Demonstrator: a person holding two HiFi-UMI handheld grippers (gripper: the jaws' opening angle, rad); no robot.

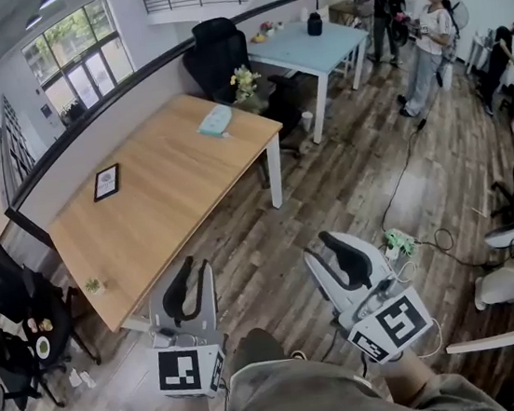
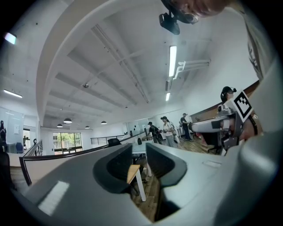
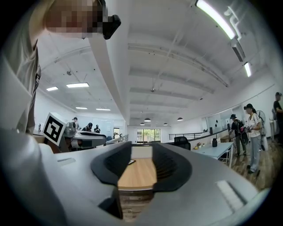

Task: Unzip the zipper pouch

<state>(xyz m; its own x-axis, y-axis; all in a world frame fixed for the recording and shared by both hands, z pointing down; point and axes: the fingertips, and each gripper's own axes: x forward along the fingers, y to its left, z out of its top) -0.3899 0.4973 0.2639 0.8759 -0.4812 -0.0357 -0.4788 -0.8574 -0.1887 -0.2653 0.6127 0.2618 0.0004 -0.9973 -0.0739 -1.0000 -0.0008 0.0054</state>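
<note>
A pale teal zipper pouch (image 1: 215,121) lies flat near the far end of the long wooden table (image 1: 163,203). Both grippers hang low by the person's body, well short of the table's near corner and far from the pouch. My left gripper (image 1: 192,272) points toward that corner, its jaws a little apart with nothing between them (image 2: 139,164). My right gripper (image 1: 331,245) hovers over the plank floor to the right, jaws likewise parted and empty (image 3: 141,164). Between the right gripper's jaws the tabletop (image 3: 137,174) shows; the pouch cannot be made out there.
On the table lie a black picture frame (image 1: 106,182) and a small plant (image 1: 93,287). Black office chairs (image 1: 218,50) and a flower pot (image 1: 244,81) stand behind it, next to a light blue table (image 1: 307,48). A power strip with cable (image 1: 398,245) lies on the floor. People (image 1: 429,46) stand at the back right.
</note>
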